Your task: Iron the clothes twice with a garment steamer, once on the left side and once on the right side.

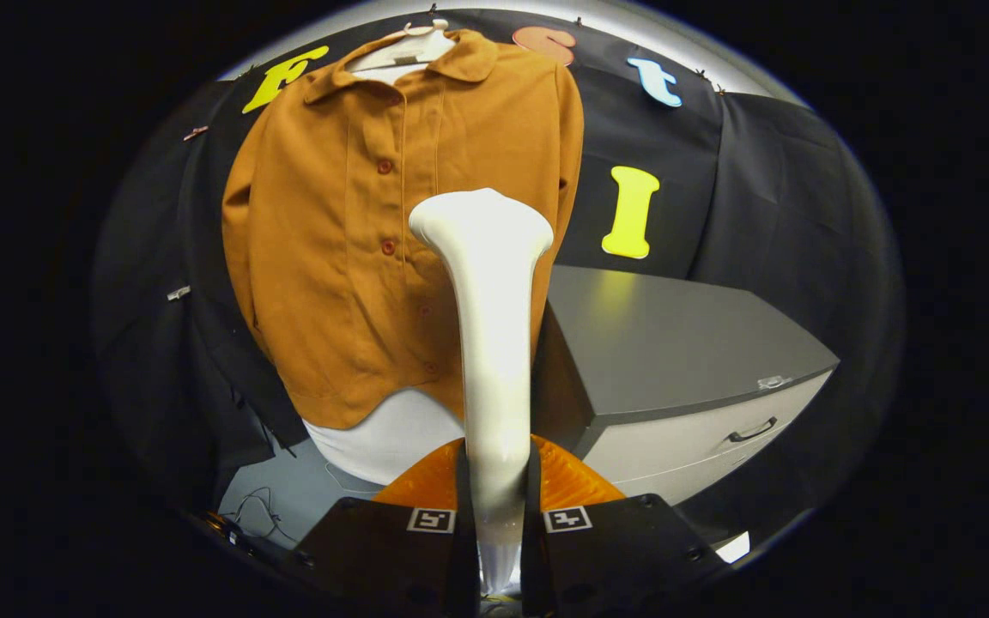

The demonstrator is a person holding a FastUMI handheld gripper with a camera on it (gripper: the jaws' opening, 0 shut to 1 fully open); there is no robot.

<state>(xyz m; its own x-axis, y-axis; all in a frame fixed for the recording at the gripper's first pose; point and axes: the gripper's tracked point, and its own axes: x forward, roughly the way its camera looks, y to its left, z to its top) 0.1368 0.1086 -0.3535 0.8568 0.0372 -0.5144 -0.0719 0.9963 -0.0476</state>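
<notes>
Grey drawer cabinet [683, 335] with dark handle [752, 430], thin cables [258, 506] on the floor

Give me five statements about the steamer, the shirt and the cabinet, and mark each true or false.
1. The gripper is shut on the white garment steamer, held upright between its jaws. True.
2. The orange shirt lies folded on the cabinet. False: it hangs on a hanger against the black cloth.
3. The shirt is buttoned up. True.
4. The grey cabinet stands beside the shirt. True.
5. The cabinet drawer is pulled open. False: it looks closed.
</notes>
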